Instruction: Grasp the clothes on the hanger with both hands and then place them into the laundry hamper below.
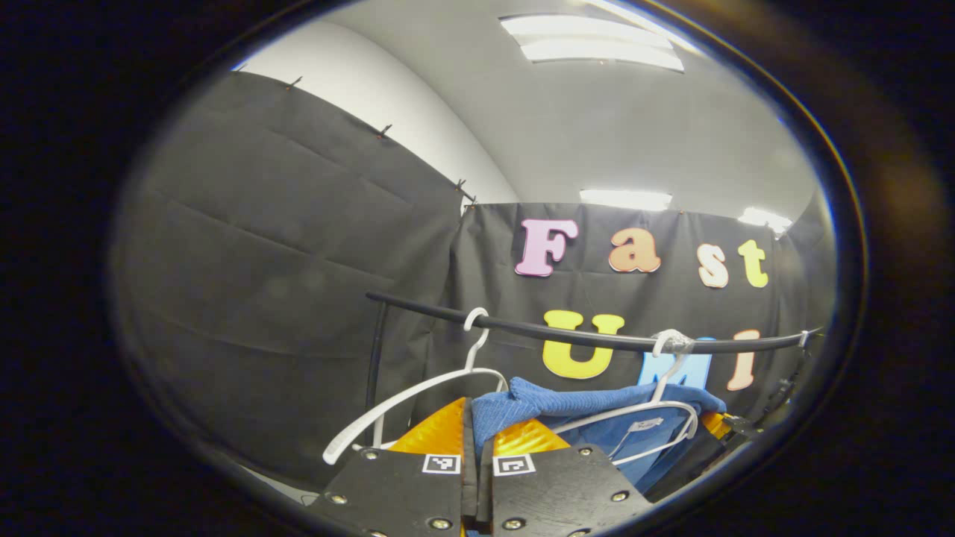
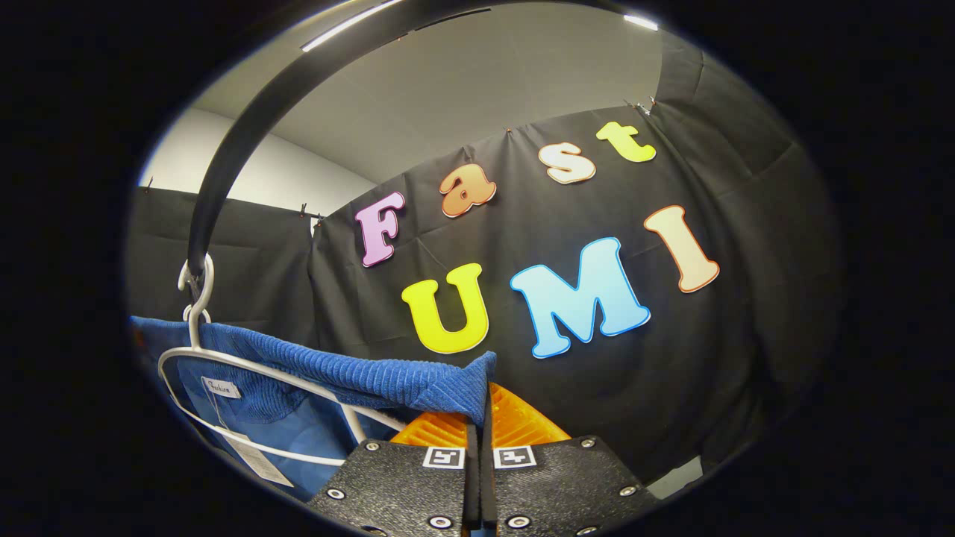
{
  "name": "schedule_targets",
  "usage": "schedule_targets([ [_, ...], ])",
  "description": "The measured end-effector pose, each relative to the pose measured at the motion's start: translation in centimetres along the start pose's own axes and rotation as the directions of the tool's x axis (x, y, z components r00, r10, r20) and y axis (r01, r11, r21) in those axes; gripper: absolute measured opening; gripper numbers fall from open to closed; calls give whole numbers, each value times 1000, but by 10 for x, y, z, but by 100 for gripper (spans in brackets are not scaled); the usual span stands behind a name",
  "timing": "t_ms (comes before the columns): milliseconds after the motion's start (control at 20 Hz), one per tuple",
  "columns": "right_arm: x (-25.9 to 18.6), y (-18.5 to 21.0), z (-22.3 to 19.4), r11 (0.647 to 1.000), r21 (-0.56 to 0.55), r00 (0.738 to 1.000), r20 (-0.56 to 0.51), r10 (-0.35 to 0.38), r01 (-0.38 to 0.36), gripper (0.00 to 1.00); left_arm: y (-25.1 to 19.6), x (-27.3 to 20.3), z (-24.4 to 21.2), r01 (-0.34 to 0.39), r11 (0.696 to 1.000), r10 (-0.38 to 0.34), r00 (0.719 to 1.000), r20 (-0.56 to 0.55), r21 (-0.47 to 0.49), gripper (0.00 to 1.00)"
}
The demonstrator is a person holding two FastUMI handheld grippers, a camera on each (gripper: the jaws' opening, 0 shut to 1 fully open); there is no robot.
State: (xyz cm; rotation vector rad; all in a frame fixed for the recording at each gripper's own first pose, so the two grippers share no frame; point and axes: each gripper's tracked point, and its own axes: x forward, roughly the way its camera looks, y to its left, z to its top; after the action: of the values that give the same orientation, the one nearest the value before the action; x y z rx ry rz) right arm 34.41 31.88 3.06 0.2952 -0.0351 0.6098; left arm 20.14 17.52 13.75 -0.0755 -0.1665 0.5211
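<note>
Gripping the blue garment (image 1: pixel 522 406) at both shoulders, the left gripper (image 1: pixel 476 436) and right gripper (image 2: pixel 481 418) are each pinching cloth between closed jaws, just ahead of them on the white hanger (image 2: pixel 224 365); next move likely calls for lifting it free.

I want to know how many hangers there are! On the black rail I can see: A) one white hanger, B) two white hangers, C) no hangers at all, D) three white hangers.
B: in the left gripper view, two white hangers hook over the rail, a bare hanger and a second hanger under the blue garment.
</note>
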Motion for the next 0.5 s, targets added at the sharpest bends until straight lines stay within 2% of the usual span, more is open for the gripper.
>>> schedule_targets([
  [100, -3, 1, -3, 1000, -24, 1000, -12, 5, -5, 0, 2, 5, 2, 33, 997, -32, 999, -10, 67, 0],
  [200, -1, 3, -7, 998, -51, 1000, -23, 21, -22, 0, 11, 7, 0, 34, 995, -32, 999, -29, 89, 0],
  [400, 0, 15, -7, 998, -55, 999, -11, 43, -43, 0, 28, 16, -3, 39, 999, -39, 998, -41, 5, 0],
  [500, 4, 15, -9, 995, -80, 998, -23, 57, -59, 0, 35, 22, -5, 44, 999, -44, 998, -52, 9, 1],
])
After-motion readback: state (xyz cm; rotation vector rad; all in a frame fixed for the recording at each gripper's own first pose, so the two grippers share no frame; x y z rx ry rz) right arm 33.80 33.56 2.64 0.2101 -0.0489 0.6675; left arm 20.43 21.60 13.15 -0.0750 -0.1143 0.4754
